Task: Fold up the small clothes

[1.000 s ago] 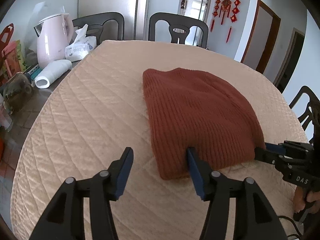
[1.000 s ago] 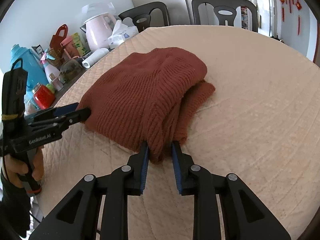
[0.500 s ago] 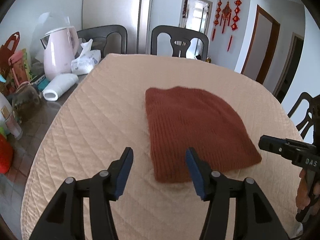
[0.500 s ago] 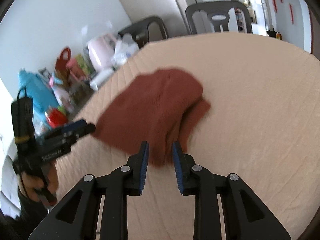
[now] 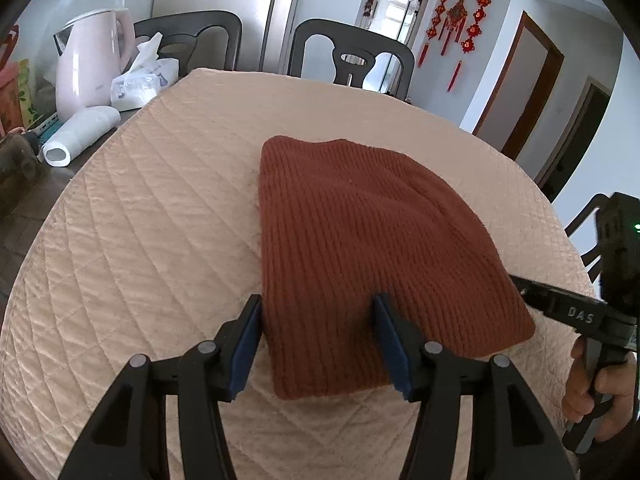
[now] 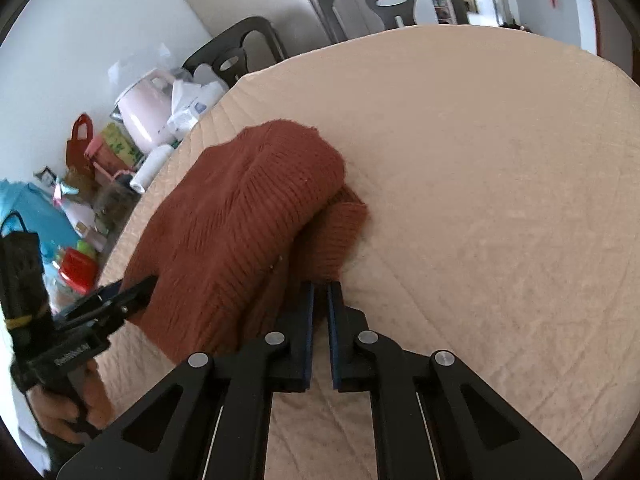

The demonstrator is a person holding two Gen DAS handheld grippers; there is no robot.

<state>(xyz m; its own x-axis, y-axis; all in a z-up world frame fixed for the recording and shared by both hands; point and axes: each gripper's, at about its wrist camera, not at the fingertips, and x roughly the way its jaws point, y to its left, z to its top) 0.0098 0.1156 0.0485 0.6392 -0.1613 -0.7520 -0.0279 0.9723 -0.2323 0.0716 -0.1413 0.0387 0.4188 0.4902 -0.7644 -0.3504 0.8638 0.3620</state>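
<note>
A rust-brown knitted sweater [image 5: 360, 220] lies folded in a bundle on the beige quilted table cover [image 5: 160, 200]. My left gripper [image 5: 317, 300] is open, and the sweater's near left corner lies between its blue pads without being squeezed. In the right wrist view the sweater [image 6: 248, 208] is humped, with a lower layer sticking out on the right. My right gripper [image 6: 320, 286] is shut, its tips pinching the near edge of that lower layer. From the left wrist view its tip [image 5: 514, 280] meets the sweater's right edge. The left gripper's tip [image 6: 148, 280] shows at the sweater's left side.
A pink kettle [image 5: 92, 68], a tissue pack [image 5: 140, 80] and a white roll [image 5: 80, 132] crowd the table's far left, beside more clutter [image 6: 76, 264]. Dark chairs [image 5: 352, 52] stand behind the table. Bare quilted cover [image 6: 480, 160] stretches right of the sweater.
The right gripper's jaws have closed at the sweater's near edge and the view has rolled. The left gripper pulled back, then moved forward so the sweater's corner sits between its jaws.
</note>
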